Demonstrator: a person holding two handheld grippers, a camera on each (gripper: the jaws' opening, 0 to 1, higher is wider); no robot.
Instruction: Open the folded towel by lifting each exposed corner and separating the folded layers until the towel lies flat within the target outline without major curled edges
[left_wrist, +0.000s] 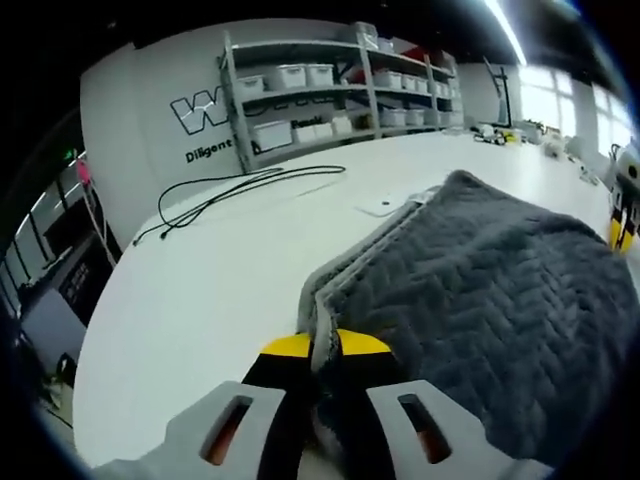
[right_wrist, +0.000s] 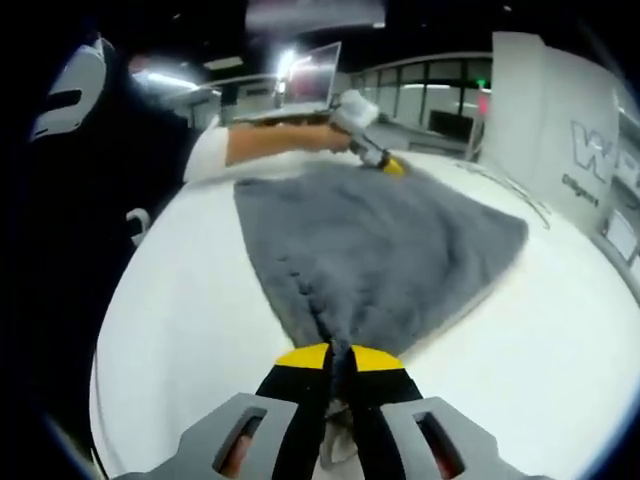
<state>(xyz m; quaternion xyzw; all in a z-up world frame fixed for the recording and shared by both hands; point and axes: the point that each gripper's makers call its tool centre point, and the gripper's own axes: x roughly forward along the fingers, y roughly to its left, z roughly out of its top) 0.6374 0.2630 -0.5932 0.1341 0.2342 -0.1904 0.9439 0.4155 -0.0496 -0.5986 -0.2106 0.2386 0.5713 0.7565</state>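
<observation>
A grey quilted towel (left_wrist: 480, 290) lies spread on the white table (left_wrist: 220, 290). In the left gripper view, my left gripper (left_wrist: 325, 345) is shut on the towel's pale-trimmed near corner, its yellow-tipped jaws pressed together. The right gripper (left_wrist: 620, 232) shows at the towel's far right edge. In the right gripper view, the towel (right_wrist: 370, 240) fans out from my right gripper (right_wrist: 338, 355), which is shut on a bunched corner. Across the cloth, the left gripper (right_wrist: 392, 167) pinches the opposite corner, held by a person's arm (right_wrist: 280, 142).
A black cable (left_wrist: 240, 190) snakes over the far table, and a small white card (left_wrist: 385, 207) lies near the towel. Shelves with white bins (left_wrist: 320, 90) stand behind. A person's dark body (right_wrist: 90, 200) is at the left, and the table edge (right_wrist: 105, 370) curves below.
</observation>
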